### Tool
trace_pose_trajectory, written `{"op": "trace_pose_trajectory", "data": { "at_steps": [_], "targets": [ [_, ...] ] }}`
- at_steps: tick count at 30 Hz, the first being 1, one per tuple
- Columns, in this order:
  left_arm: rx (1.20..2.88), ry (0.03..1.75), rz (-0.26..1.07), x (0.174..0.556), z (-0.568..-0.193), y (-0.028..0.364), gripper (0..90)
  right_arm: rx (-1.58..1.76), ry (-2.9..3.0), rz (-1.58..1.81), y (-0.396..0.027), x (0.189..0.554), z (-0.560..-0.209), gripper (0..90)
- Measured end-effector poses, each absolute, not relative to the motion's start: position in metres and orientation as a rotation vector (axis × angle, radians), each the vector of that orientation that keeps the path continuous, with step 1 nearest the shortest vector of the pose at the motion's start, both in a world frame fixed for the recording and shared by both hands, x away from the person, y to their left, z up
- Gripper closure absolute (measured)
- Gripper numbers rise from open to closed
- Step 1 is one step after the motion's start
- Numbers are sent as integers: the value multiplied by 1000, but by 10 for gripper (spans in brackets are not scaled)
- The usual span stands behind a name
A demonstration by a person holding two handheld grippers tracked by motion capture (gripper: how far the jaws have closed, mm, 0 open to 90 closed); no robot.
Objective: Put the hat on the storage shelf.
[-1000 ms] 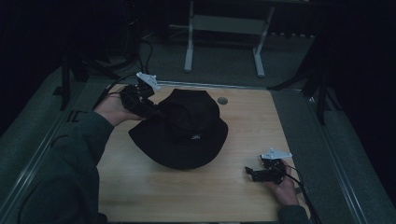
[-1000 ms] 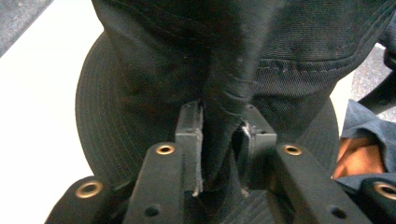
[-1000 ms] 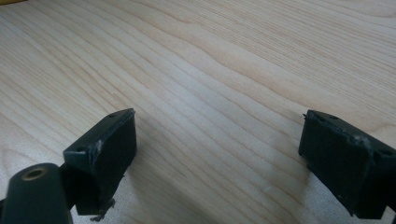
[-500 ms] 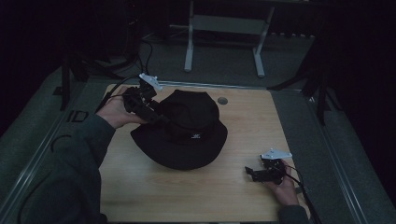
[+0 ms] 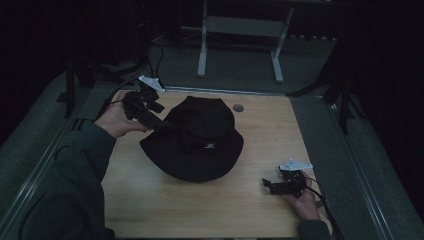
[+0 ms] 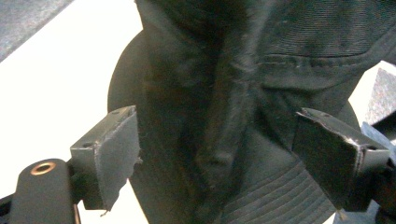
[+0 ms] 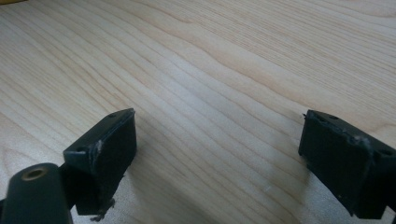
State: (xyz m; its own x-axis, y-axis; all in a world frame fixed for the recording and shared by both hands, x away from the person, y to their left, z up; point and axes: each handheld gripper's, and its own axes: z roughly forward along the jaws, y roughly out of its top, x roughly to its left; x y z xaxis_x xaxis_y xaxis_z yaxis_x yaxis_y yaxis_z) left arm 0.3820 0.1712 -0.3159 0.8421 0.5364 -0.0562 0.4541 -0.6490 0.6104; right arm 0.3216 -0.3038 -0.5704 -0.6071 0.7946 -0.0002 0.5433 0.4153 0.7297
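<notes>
- On the wooden table [image 5: 150,210], seen from the high view, lies one black bucket hat [image 5: 195,140], roughly in the middle and a little toward the left and far side, with a small white mark on the side of its crown.
- From that same view the left gripper [image 5: 162,124] comes in from the left, held in the person's left hand [image 5: 114,120], its tips reaching the hat's left brim; its light three-cornered plate [image 5: 151,82] sits on top of it.
- Down at the near right corner, the right gripper [image 5: 267,186] rests low on the table in the right hand [image 5: 302,200], well apart from the hat, with a second light plate [image 5: 295,164] above it.
- One small round hole [image 5: 238,107] is set in the tabletop just beyond the hat; a grey metal stand [image 5: 240,35] is on the dark floor past the far edge.
- Counted from above: one hat, two grippers, two hands, one table.
- Looking along the left gripper [image 6: 217,158] in its own view, the two jaws stand wide apart on either side of a ridge of the hat [image 6: 233,93]; whether either pad presses the fabric cannot be told. This view brings out the stitched rings on the brim and the weave of the cloth, too dark to read from above.
- Looking along the right gripper [image 7: 217,158] in its own view, the two jaws are spread wide over bare wood grain [image 7: 210,70], with nothing between them. The pale grain lines are plain here, while the high view renders the table as a dim tan sheet.
</notes>
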Motion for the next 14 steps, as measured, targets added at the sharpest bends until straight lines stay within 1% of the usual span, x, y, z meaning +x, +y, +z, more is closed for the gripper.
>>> {"op": "trace_pose_trajectory", "data": {
  "at_steps": [3, 9, 14],
  "targets": [
    [2367, 751, 209, 379, -316, 179, 147, 1152, 2329, 1009, -304, 322, -570, 111],
    [2336, 775, 271, 369, -324, 191, 182, 1152, 2329, 1009, -304, 322, -570, 112],
    [2281, 858, 359, 358, -336, 209, 205, 1152, 2329, 1009, -304, 322, -570, 111]
  ]
}}
